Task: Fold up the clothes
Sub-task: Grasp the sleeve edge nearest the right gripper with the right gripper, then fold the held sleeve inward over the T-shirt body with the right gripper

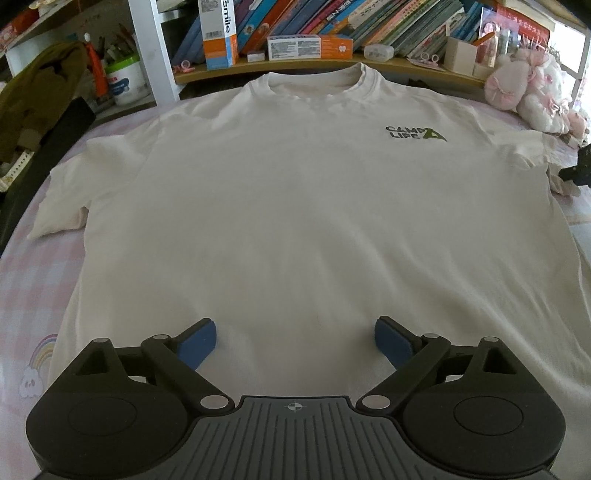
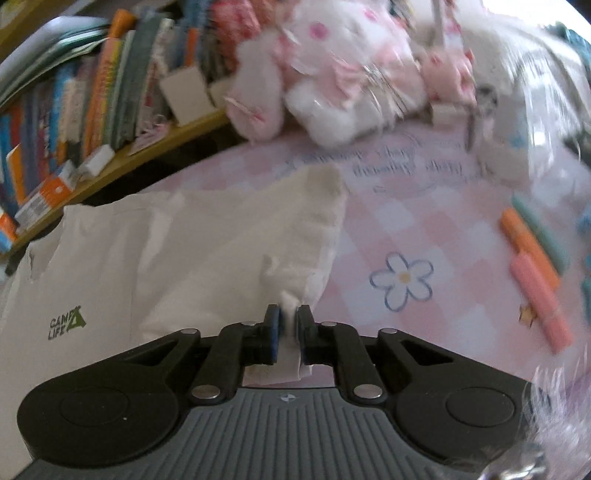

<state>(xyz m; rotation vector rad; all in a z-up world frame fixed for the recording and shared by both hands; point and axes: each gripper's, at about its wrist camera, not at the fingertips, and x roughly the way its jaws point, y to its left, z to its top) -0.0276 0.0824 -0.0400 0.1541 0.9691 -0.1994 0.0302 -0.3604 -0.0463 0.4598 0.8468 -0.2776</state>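
Observation:
A white T-shirt (image 1: 295, 206) with a green "CAMP LIFE" logo lies flat, front up, on a pink checked sheet, collar at the far side. My left gripper (image 1: 294, 341) is open above the shirt's lower middle, holding nothing. My right gripper (image 2: 288, 328) is shut on the edge of the shirt's right sleeve (image 2: 295, 236), pinching a fold of white cloth between its blue pads. The right gripper also shows in the left wrist view (image 1: 581, 166) as a dark shape at the far right by that sleeve.
A shelf of books and boxes (image 1: 314, 33) runs along the far side. Pink and white plush toys (image 2: 332, 66) sit at the sheet's far right corner. A dark olive garment (image 1: 33, 99) and a white tub (image 1: 123, 83) are at the left.

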